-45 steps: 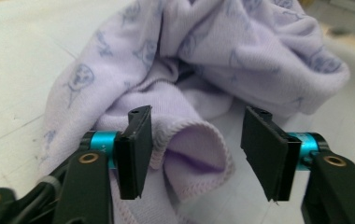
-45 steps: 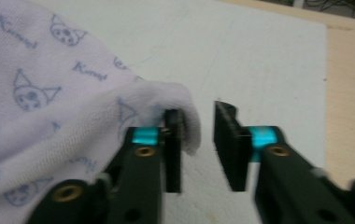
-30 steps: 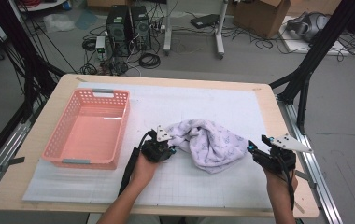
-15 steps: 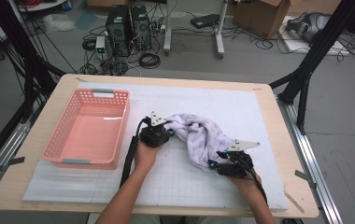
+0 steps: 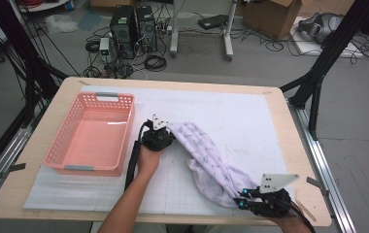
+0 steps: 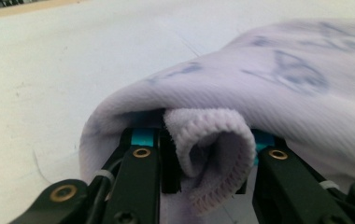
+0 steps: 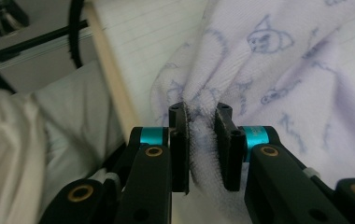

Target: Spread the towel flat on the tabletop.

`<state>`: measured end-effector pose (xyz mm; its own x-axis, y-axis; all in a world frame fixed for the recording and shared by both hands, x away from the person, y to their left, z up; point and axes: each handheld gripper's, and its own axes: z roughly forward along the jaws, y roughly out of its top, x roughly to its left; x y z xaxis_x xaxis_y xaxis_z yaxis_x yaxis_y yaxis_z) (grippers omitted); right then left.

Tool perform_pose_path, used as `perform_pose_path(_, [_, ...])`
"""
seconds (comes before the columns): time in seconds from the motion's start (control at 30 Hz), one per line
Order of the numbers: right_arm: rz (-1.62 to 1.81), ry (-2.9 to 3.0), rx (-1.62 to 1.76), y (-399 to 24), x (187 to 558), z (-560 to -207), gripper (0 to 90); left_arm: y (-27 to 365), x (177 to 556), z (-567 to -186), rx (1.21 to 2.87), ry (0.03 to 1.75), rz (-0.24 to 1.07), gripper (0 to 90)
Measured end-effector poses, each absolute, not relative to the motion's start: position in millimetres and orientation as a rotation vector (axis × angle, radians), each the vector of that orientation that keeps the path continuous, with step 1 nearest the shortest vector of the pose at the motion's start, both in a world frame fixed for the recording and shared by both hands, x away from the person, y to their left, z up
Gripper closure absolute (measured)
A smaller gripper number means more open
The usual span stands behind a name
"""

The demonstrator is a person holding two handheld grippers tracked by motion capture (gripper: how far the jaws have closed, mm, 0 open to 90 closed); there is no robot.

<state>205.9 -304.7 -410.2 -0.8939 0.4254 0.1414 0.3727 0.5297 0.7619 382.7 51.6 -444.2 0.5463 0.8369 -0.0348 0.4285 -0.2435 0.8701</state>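
Observation:
A pale lilac printed cloth point(image 5: 207, 158) lies stretched across the white mat from mid-table to the front right corner. My left gripper point(image 5: 168, 132) is shut on its far end. In the left gripper view, the cloth's rolled hem point(image 6: 213, 144) sits pinched between the jaws of the left gripper point(image 6: 206, 140), and the rest of the cloth point(image 6: 283, 79) drapes over them. My right gripper point(image 5: 241, 201) has just been closing on the near end. In the right gripper view, the right gripper point(image 7: 202, 122) presses a fold of cloth point(image 7: 269, 60) between its pads.
A pink plastic basket point(image 5: 124, 126) with nothing in it stands at the left of the mat. The right gripper sits close to the table's front edge point(image 5: 313, 221). That wooden edge point(image 7: 115, 79) and the person's light clothing point(image 7: 49, 121) lie left of the jaws.
The right gripper came in from the right edge, shut on the cloth and drew it toward the front right. The heap stretched into a long band. The left gripper shifted slightly farther away.

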Motion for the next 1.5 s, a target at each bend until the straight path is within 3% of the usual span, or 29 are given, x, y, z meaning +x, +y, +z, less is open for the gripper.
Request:
perform_pose_path(0.1, [1.338,2.737,0.656,-308,198,-405,74.8,47,382,-444,1.831,1.056,0.532,62.1])
perform_pose_path(0.23, [1.459,2.594,0.717,-314,204,-391,57.3,49,375,-437,1.833,1.072,0.426,42.7])
perform_pose_path(0.43, [1.475,2.280,0.897,-334,239,-376,55.7,58,355,-419,1.844,1.002,0.419,40.6])
perform_pose_path(0.57, [1.465,2.185,0.990,-337,261,-385,55.1,63,341,-412,1.847,0.947,0.398,50.7])
perform_pose_path(0.73, [1.453,2.182,1.018,-329,269,-403,54.7,55,335,-417,1.909,0.886,0.257,68.4])
perform_pose_path(0.9, [1.417,2.206,1.043,-325,274,-411,54.6,27,340,-426,1.930,0.899,0.183,54.4])
perform_pose_path(1.13, [1.421,2.193,1.059,-330,272,-413,54.7,-4,348,-434,1.987,0.914,0.205,51.1])
perform_pose_path(1.27, [1.422,2.180,1.072,-333,272,-414,54.8,-14,346,-437,2.028,0.859,0.233,65.2])
perform_pose_path(1.33, [1.422,2.176,1.078,-333,273,-415,54.9,-16,343,-438,2.052,0.811,0.253,80.1])
perform_pose_path(1.5, [1.420,2.165,1.096,-334,270,-414,55.1,4,334,-428,2.005,0.790,0.280,86.3])
